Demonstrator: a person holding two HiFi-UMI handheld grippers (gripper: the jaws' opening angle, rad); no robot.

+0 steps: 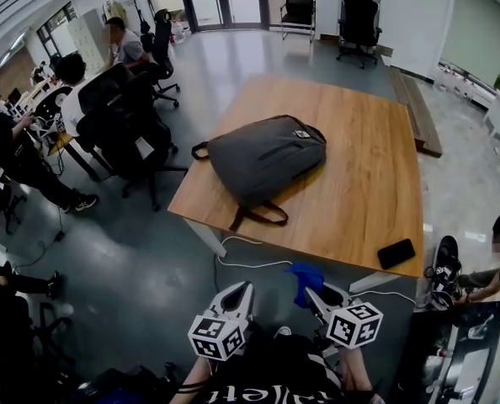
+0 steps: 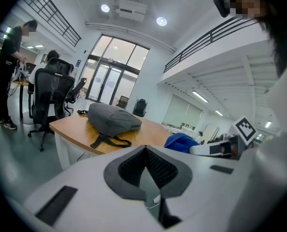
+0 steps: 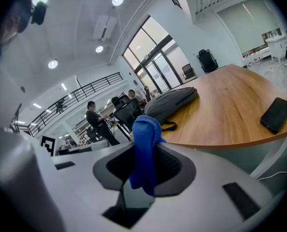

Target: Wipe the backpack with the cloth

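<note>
The right gripper view showed the right gripper's [image 3: 146,161] jaws clenched on a bunched blue cloth [image 3: 144,146], which the head view caught only as a blue scrap short of the table's near edge. The left gripper's [image 2: 144,164] jaws were pressed together on nothing. A grey fabric backpack [image 1: 267,158] lay flat on the pale wooden tabletop [image 1: 359,183], well apart from both grippers, with a black phone [image 1: 396,253] near one corner. Black office chairs [image 1: 119,116] stood on a glossy grey floor [image 1: 149,251].

Bare tabletop [image 1: 376,167] between backpack [image 1: 267,158] and phone [image 1: 396,253]
</note>
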